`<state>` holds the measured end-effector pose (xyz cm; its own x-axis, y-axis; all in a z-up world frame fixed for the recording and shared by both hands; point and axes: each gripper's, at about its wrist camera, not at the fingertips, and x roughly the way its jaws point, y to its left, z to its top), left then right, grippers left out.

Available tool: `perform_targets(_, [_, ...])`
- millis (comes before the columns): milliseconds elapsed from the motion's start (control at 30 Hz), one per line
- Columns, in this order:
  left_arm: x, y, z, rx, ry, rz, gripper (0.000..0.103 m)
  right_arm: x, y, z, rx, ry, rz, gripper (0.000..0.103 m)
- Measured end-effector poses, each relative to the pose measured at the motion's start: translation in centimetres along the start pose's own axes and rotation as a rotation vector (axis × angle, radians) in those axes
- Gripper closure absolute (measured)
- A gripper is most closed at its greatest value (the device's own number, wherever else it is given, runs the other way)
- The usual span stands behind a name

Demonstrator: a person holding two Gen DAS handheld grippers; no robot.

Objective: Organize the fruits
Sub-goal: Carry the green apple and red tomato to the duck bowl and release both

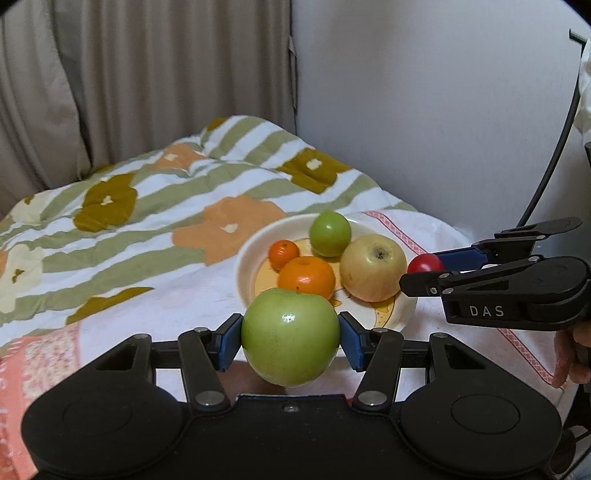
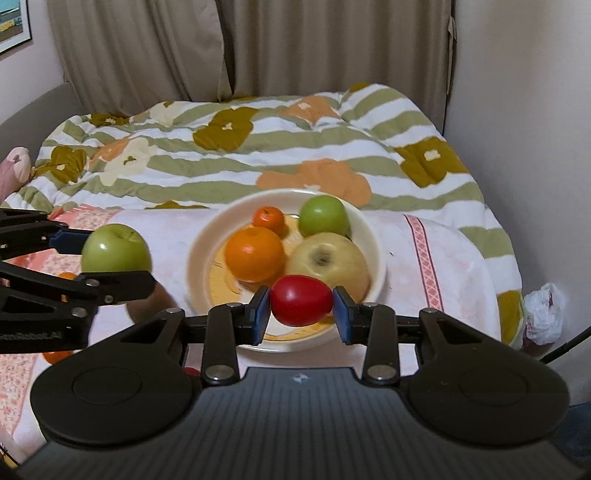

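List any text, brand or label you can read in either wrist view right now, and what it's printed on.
"DAS": white letters on the black body of the right gripper, seen in the left wrist view.
Small emblem on the right gripper's grey housing in its own view: a mark, no readable letters.
Framed picture on the wall, top left of the right wrist view: cut off, nothing legible.
Fruits and plate: no labels visible.
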<state>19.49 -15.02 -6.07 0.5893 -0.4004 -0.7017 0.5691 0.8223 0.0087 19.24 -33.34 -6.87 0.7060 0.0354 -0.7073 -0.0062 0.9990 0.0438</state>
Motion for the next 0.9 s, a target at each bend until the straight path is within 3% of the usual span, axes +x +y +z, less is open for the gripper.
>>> perform_targets(367, [5.9, -1.9, 0.8, 0.009, 0.069, -0.037, 0.043, 2.3, -3.1, -0.3, 0.032, 0.045, -0.002, 0.052])
perform_targets(600, [7.0, -2.4, 0.8, 0.030, 0.090, -0.026, 0.043, 2.6, -3.4, -0.5, 0.040, 0.053, 0.000, 0.052])
perform_targets(633, [6.8, -2.4, 0.9, 0.025, 0.081, -0.026, 0.042, 2.5, -3.4, -0.5, 0.039, 0.054, -0.001, 0.052])
perform_targets(733, [5.7, -2.1, 1.0, 0.010, 0.051, -0.026, 0.020, 2.4, -3.2, -0.5, 0.044, 0.051, 0.000, 0.052])
perform_targets(900, [3.3, -1.2, 0.6, -0.007, 0.028, 0.011, 0.015, 1.7, -2.7, -0.4, 0.040, 0.038, 0.004, 0.052])
